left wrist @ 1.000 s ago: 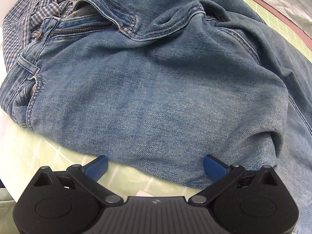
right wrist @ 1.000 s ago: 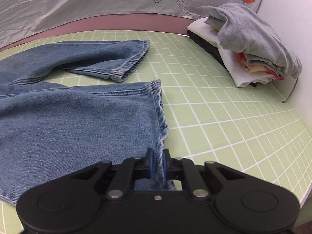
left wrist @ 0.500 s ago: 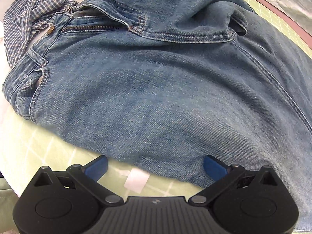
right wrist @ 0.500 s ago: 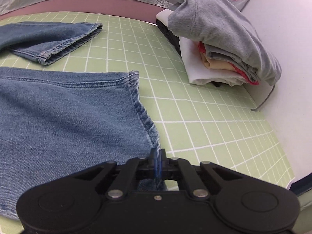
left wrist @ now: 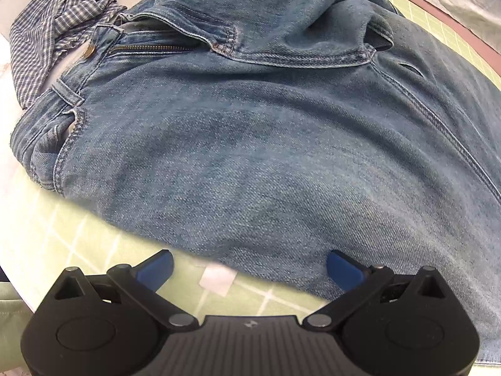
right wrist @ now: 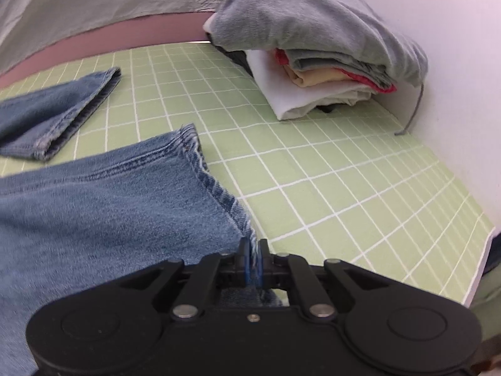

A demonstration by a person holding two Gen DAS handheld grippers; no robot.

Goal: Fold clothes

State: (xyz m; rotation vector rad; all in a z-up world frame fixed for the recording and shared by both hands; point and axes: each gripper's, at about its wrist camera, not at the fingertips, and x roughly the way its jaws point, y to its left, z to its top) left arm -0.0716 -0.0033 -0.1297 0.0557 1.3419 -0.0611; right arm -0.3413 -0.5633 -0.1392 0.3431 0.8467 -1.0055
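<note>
The faded blue denim jeans [left wrist: 266, 144] lie spread over the pale green gridded cutting mat [right wrist: 328, 169] on the desk, not yet folded into a packet: in the left wrist view the waistband, brass button and zip fly sit at the far left, rumpled and partly turned over, with the seat and thigh stretching toward the near right. In the right wrist view the two legs lie apart, one hem [right wrist: 200, 169] close by and the other leg's cuff [right wrist: 62, 116] farther off to the left, so the legs are not laid one upon the other. The right gripper [right wrist: 253, 258] has its jaws pressed together on the frayed corner of the near hem, pinching the denim. The left gripper [left wrist: 250, 266] hangs just over the near edge of the thigh with its jaws spread wide, holding nothing. By this I judge the jeans to be mid-way at most: gripped at one cuff, with the lengthwise fold and the crosswise folds still left. A neat stack of folded garments [right wrist: 319, 62], grey on top over red, tan and white, stands at the far right, which looks like finished work. A crumpled blue-and-white checked shirt [left wrist: 59, 28] lies beyond the waistband, unfolded.
</note>
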